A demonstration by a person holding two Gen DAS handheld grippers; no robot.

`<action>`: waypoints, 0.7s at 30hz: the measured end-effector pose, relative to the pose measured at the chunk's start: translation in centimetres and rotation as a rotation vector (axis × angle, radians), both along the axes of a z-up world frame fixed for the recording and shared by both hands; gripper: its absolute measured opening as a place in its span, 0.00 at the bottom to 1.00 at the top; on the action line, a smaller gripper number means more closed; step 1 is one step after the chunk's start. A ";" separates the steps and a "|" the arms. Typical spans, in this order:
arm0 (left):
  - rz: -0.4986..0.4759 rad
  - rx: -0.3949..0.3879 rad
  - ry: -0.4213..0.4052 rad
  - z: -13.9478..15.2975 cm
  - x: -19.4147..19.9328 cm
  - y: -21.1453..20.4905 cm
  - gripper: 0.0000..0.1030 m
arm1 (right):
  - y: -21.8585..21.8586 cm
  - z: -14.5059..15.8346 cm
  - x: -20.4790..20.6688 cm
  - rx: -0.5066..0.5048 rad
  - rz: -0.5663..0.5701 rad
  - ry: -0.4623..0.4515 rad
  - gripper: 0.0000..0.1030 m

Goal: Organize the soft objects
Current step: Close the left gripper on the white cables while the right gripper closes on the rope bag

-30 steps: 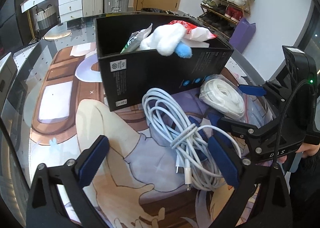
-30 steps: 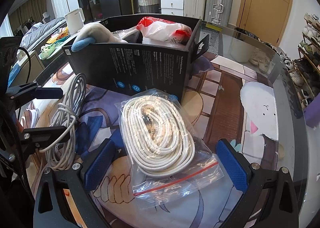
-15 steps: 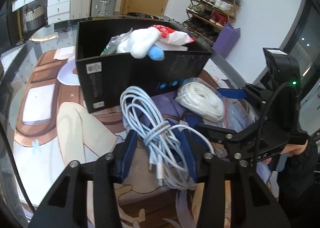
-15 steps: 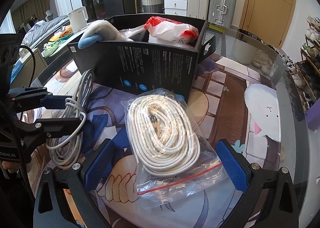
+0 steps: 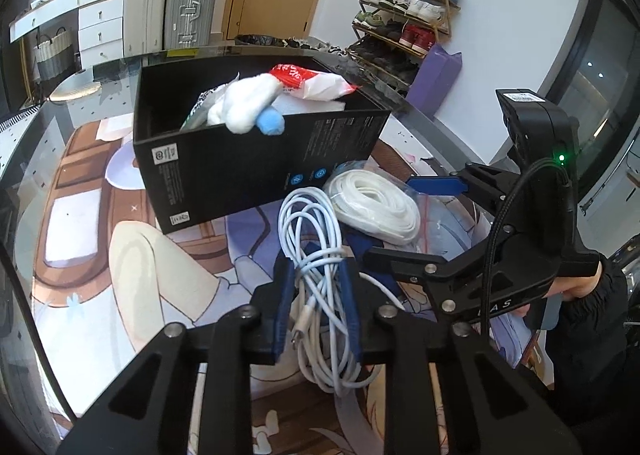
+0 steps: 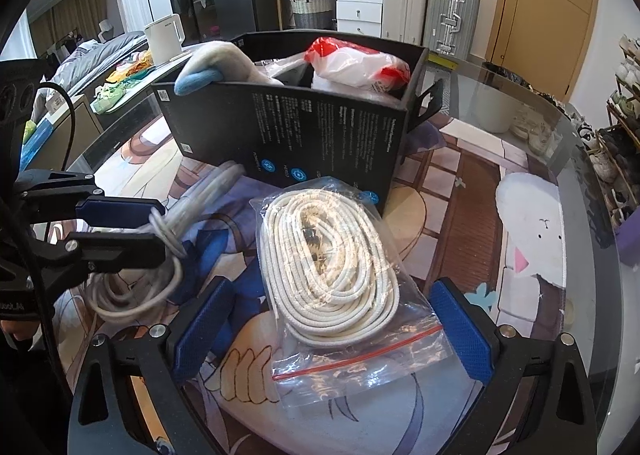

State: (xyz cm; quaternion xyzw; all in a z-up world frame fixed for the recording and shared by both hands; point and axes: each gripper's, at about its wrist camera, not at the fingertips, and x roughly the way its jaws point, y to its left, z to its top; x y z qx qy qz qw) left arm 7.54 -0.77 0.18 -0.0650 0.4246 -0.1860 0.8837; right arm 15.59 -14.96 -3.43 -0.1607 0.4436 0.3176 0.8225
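Sitting toward the far side of the surface, one open black box holds a white plush toy with a blue tip hanging over its near wall, a red and white plastic packet behind it, and a crumpled clear wrapper at the left corner; whatever lies deeper is hidden. One clear zip bag with a red seal strip lies flat just in front of the box and holds a single coil of cream braided cord.

Two bundles of cable are out in all: that bagged cord, and one loose bundle of white charging cable lying beside it, its top loop near the box wall.

The left tongs are pressed together, pinching the white charging cable at its wrapped middle, blue pads against the strands on both sides. The right tongs are spread wide and closing, one blue pad on each side of the zip bag, neither touching it; the bag rests on the surface between them.

One printed cartoon mat covers the surface under everything.
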 end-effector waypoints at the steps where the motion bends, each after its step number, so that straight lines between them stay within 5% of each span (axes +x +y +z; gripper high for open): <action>1: 0.000 0.001 -0.001 0.1 0.0 0.0 0.19 | 0.0 0.1 0.0 0.000 0.000 -0.005 0.91; 8: 0.002 0.026 0.011 -0.2 0.1 -0.2 0.22 | -0.1 0.4 0.1 0.003 0.000 -0.008 0.85; 11: 0.033 0.022 0.028 -0.6 0.4 0.0 0.47 | 0.0 0.3 0.1 0.003 0.004 -0.006 0.85; 21: 0.008 0.033 0.041 -1.5 0.5 -1.0 0.50 | 0.0 0.2 0.2 0.001 0.009 -0.001 0.85</action>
